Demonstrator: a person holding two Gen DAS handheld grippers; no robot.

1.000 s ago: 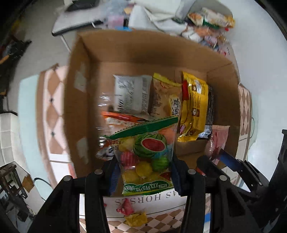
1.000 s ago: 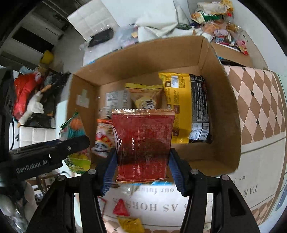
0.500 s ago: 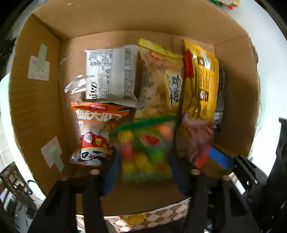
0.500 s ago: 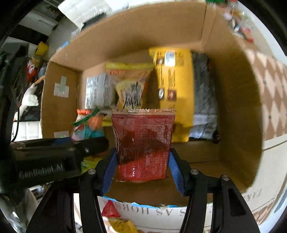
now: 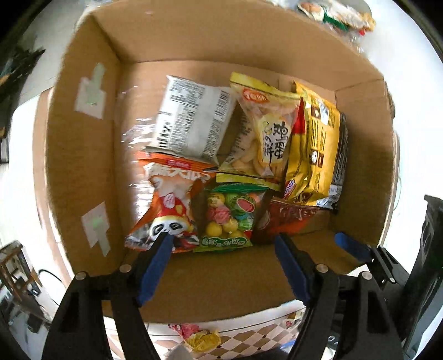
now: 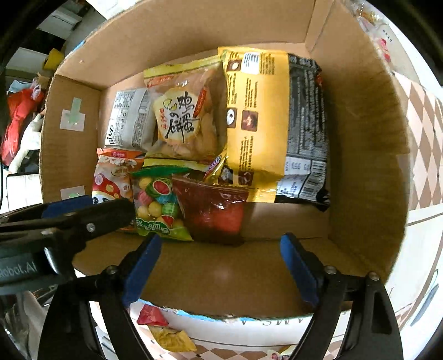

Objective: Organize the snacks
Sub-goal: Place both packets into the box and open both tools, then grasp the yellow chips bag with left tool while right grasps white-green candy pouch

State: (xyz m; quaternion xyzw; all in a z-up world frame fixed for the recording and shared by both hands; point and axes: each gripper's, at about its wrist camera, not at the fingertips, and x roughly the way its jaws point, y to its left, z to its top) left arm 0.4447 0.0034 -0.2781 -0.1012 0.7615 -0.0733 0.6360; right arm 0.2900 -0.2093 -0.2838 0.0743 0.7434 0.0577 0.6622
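A cardboard box (image 5: 83, 155) (image 6: 368, 144) holds several snack bags. The fruit-candy bag (image 5: 228, 218) (image 6: 159, 205) lies on the box floor beside the red packet (image 5: 282, 221) (image 6: 213, 210). My left gripper (image 5: 223, 243) hangs above the candy bag, its jaws opening, with nothing pressed between its blue pads. My right gripper (image 6: 220, 243) stands over the red packet, jaws opening too, pads clear of it. An orange panda bag (image 5: 169, 210) (image 6: 113, 180), a white bag (image 5: 191, 119), an egg-biscuit bag (image 5: 265, 133) (image 6: 182, 116) and a yellow bag (image 5: 315, 144) (image 6: 257, 110) lie further in.
A black packet (image 6: 307, 124) lies under the yellow bag at the right wall. Small red and yellow wrappers (image 6: 166, 329) lie outside the near wall on a checkered cloth (image 6: 423, 116). More snack bags (image 5: 335, 13) sit beyond the box's far wall. The left gripper's body (image 6: 63, 221) crosses the right view.
Both grippers came down into the box and let go: the fruit-candy bag and the red packet now lie on the box floor, and both pairs of jaws stand wider.
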